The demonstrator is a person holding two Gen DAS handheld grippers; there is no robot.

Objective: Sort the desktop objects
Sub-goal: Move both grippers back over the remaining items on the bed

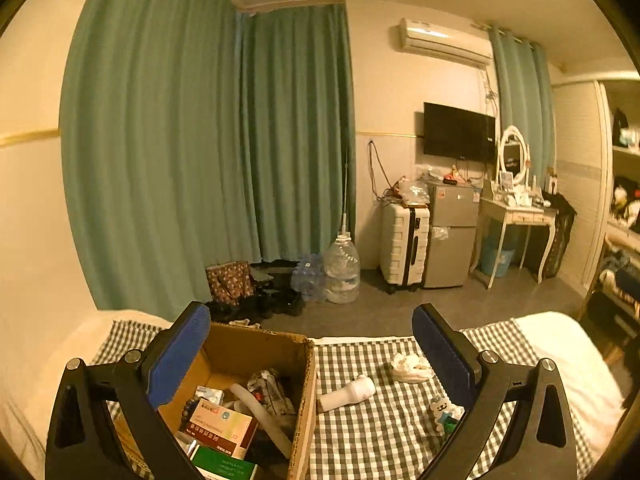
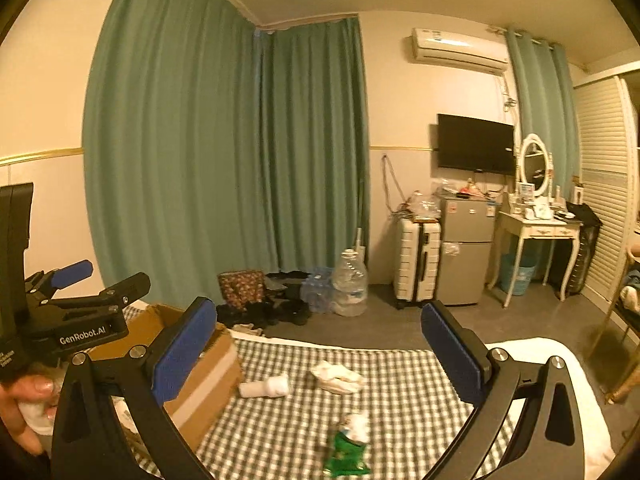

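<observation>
A brown cardboard box (image 1: 304,392) stands on the checked cloth (image 1: 380,440) and holds medicine boxes, a bead bracelet, a tube and wrapped items. My left gripper (image 1: 312,354) is open and empty, hovering over the box's right half. To its right lie a white cylinder (image 1: 347,394), a crumpled white tissue (image 1: 411,368) and a small cat-face toy (image 1: 443,414). My right gripper (image 2: 318,344) is open and empty above the cloth, over the white cylinder (image 2: 265,387), the tissue (image 2: 337,377) and a green packet (image 2: 347,452). The box (image 2: 200,380) and the left gripper (image 2: 76,284) show at its left.
The cloth covers a white bed (image 1: 568,360). Beyond it on the floor are shoes and a patterned bag (image 1: 230,282), water jugs (image 1: 340,268), a white suitcase (image 1: 404,250), a small fridge (image 1: 452,236) and a dressing table (image 1: 516,216). Green curtains hang behind.
</observation>
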